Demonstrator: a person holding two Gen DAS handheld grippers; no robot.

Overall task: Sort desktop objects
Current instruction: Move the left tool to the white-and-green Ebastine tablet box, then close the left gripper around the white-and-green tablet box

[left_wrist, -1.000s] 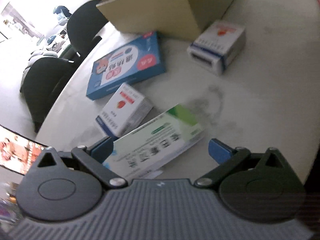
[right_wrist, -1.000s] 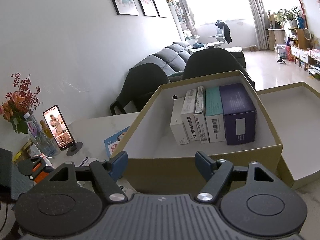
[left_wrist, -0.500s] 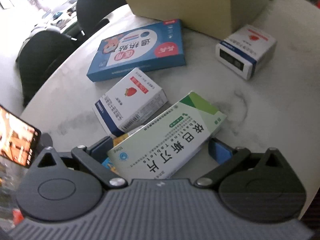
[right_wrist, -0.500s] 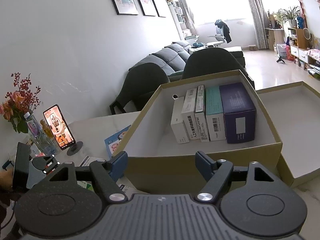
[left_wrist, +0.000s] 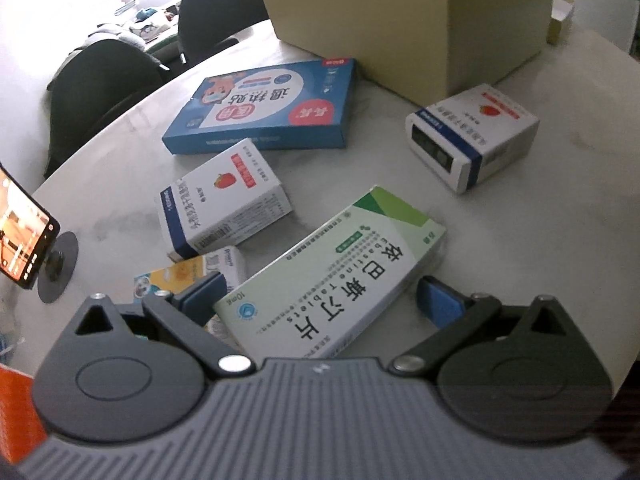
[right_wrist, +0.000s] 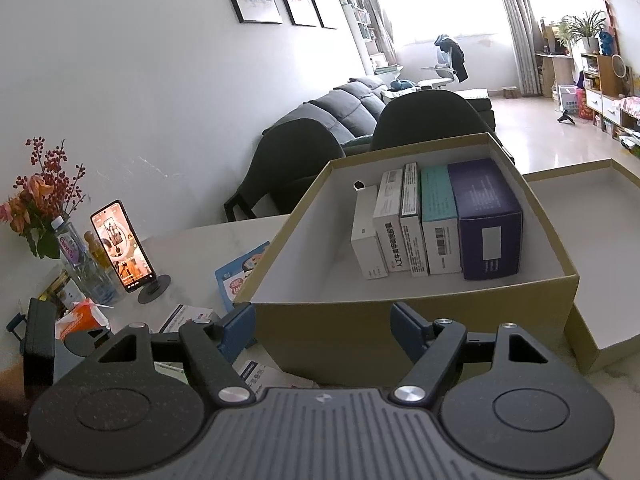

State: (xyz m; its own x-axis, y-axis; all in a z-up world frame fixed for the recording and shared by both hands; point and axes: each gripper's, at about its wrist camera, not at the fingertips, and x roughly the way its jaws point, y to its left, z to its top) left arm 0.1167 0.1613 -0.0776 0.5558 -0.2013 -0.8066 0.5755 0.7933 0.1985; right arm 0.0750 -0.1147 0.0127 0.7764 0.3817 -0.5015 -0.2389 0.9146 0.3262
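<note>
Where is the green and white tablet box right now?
In the left wrist view, the green and white tablet box lies on the table between the open left gripper fingers.

Bare white marble-pattern tabletop lies open to the right of the green-and-white tablet carton, between it and the white strawberry-print box with blue band. To the carton's left, passage is obstructed: a second white strawberry-print box and a small yellow-and-white packet lie just beside it. Behind these, the flat blue picture box fills the space up to the tan cardboard storage box. Inside that storage box, the left part of the floor is free; five upright cartons occupy the right.
</note>
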